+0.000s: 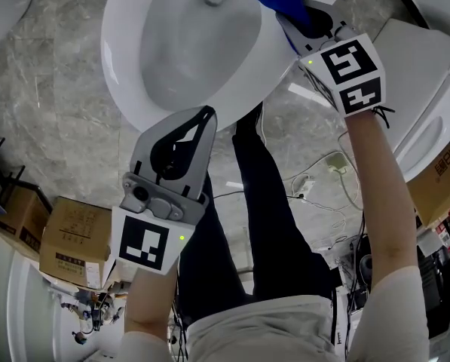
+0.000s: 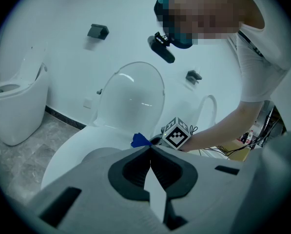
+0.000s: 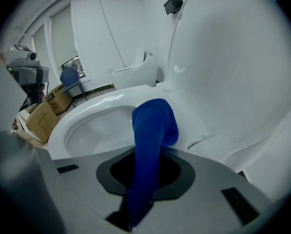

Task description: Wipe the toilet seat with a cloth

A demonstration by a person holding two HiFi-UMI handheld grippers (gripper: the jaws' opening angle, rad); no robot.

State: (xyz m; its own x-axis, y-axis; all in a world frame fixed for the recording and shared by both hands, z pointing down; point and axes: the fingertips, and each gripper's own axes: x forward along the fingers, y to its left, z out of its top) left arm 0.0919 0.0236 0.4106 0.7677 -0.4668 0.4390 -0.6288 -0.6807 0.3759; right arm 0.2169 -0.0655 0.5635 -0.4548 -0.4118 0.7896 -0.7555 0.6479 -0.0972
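Nearest, left tongs (image 1: 206,114) shut tight, nothing between, tips by front edge of white oval toilet seat (image 1: 123,81). Further, right tongs (image 3: 150,152) clamped on blue cloth strip (image 3: 153,123). Right gripper view alone shows strip's long axis running along jaws, free end folded down toward seat's rear, beside raised white lid (image 3: 233,67). Head view: cloth cut off at top edge. Contact with seat hard to tell.

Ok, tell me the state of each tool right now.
Left tool: shut, holding nothing.
Right tool: shut on the blue cloth.
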